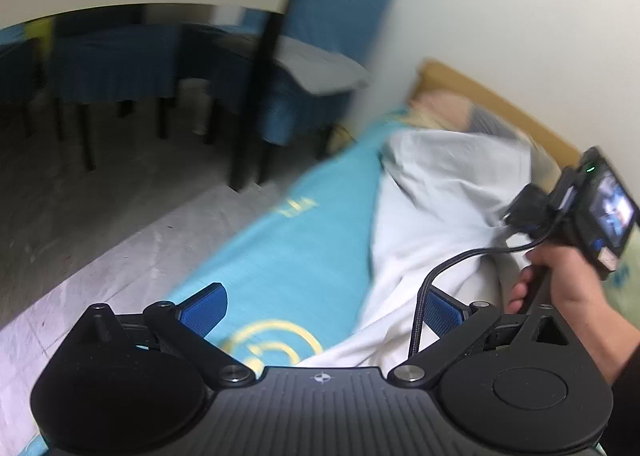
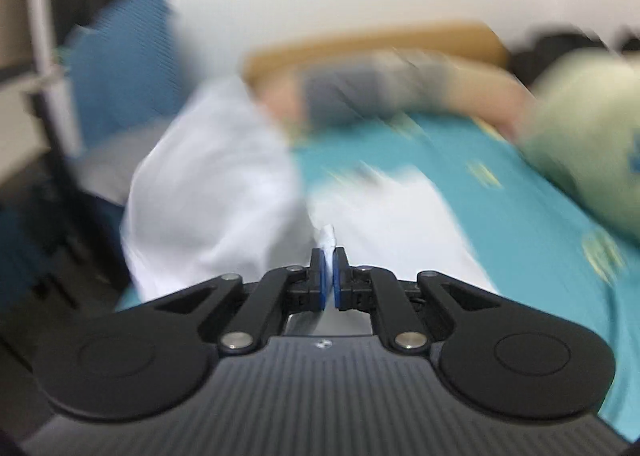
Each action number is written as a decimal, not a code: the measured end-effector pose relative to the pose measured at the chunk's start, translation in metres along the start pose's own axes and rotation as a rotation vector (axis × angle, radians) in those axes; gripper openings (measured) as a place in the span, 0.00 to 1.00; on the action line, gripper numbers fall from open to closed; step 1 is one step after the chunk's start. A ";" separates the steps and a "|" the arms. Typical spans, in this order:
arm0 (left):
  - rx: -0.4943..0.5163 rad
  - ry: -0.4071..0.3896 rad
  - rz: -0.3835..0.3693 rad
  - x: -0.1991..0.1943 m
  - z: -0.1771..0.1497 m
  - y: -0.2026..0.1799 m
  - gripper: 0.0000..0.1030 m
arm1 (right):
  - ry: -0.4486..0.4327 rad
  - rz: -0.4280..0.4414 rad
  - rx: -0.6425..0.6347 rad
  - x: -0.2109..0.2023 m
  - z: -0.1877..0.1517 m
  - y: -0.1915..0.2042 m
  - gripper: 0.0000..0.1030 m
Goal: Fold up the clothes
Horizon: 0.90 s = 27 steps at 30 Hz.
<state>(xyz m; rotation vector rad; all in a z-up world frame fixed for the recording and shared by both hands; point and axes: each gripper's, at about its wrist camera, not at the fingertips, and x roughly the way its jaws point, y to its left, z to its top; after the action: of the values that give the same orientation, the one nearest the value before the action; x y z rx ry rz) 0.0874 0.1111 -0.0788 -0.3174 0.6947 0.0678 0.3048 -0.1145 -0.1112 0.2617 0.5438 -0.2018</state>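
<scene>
Teal bedsheet (image 1: 280, 252) under both tongs, white garment (image 1: 432, 207) bunched ahead of left tongs (image 1: 320, 308), jaws wide and empty, right hand (image 1: 560, 276) gripping handle, right tongs (image 2: 329, 276) angled down, pinching a white fold.

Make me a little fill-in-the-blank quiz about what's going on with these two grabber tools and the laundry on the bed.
1. The right gripper is shut on a ____ garment.
2. The left gripper has its jaws ____, with nothing held.
3. The bed sheet under the clothes is ____ with yellow patterns.

Missing words: white; open; turquoise
</scene>
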 end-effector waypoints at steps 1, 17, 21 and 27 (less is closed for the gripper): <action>0.023 0.023 -0.016 0.003 -0.003 -0.005 0.99 | 0.023 0.012 0.015 0.003 -0.006 -0.011 0.09; 0.133 -0.047 -0.045 -0.019 -0.009 -0.028 0.99 | 0.057 0.231 -0.033 -0.059 0.001 -0.031 0.75; 0.144 -0.062 -0.055 -0.041 -0.003 -0.029 0.99 | 0.029 0.260 -0.010 -0.128 0.011 -0.050 0.75; 0.154 -0.127 -0.085 -0.100 0.005 -0.030 0.99 | -0.001 0.291 -0.011 -0.251 0.004 -0.087 0.75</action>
<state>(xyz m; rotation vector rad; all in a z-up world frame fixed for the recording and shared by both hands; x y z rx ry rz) 0.0183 0.0883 -0.0035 -0.1929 0.5558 -0.0463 0.0737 -0.1683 0.0091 0.3261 0.4997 0.0828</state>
